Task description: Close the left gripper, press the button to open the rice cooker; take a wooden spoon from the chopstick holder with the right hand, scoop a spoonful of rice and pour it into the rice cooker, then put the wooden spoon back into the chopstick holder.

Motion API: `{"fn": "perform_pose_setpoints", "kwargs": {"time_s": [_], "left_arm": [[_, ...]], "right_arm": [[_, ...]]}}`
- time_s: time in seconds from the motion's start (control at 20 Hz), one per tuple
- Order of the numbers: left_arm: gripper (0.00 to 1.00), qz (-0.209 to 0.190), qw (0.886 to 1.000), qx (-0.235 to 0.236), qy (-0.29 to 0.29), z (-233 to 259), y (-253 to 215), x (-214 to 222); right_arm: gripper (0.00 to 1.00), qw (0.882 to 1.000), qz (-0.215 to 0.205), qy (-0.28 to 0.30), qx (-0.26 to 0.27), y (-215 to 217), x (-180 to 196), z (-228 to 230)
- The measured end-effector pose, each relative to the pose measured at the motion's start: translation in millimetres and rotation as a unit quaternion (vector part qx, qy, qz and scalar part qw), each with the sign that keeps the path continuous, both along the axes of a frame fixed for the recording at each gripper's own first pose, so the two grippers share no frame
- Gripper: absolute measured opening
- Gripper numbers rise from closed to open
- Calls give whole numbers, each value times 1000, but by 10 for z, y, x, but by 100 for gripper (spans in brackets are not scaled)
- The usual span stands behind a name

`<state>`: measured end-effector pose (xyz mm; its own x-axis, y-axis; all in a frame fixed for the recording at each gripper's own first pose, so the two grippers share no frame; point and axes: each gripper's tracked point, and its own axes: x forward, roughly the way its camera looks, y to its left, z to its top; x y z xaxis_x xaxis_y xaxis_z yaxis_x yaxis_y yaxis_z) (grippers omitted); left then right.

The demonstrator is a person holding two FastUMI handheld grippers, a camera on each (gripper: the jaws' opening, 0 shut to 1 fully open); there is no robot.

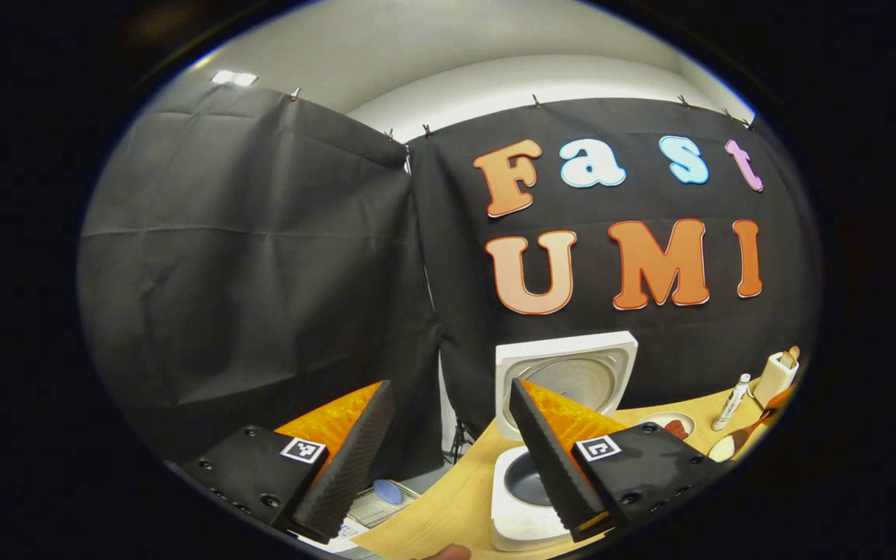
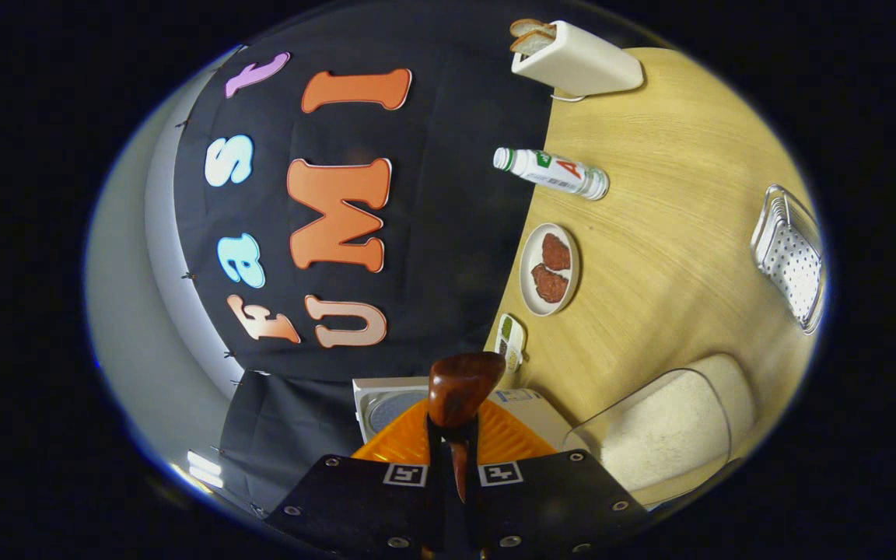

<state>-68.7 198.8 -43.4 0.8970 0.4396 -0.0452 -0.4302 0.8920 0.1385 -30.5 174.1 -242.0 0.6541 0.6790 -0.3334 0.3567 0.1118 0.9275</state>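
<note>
Since the rice cooker [image 1: 553,435] already stands with its lid up, I'd say the button step is done; in the left gripper view the cooker sits just ahead of the left gripper [image 1: 448,459], partly behind its right-hand finger, and that gripper hangs with its jaws spread wide, holding nothing. Over on the other side, the right gripper [image 2: 454,459] is clenched on the handle of the wooden spoon [image 2: 460,397], both fingers pinching it; the spoon bowl sticks out just past the fingertips, and I can't tell from its back side whether it carries any rice. The view is rolled sideways, so the table [image 2: 673,194] runs up the right of it; the open cooker lies right ahead behind the spoon, and the clear tub of rice [image 2: 673,435] is just off to the right of the fingers. The chopstick holder [image 2: 790,257] is farther out to the right, well apart from the tool. My read: spoon fetched, we're somewhere around the scoop or the pour; what's surely left is putting the spoon back in the holder.
</note>
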Motion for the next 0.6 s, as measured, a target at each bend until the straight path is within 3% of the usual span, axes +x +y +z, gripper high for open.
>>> {"fn": "perform_pose_setpoints", "kwargs": {"time_s": [0.6], "left_arm": [[100, 47, 998, -31, 17, -341, 598, -347]], "right_arm": [[10, 996, 78, -31, -13, 1584, 532, 400]]}}
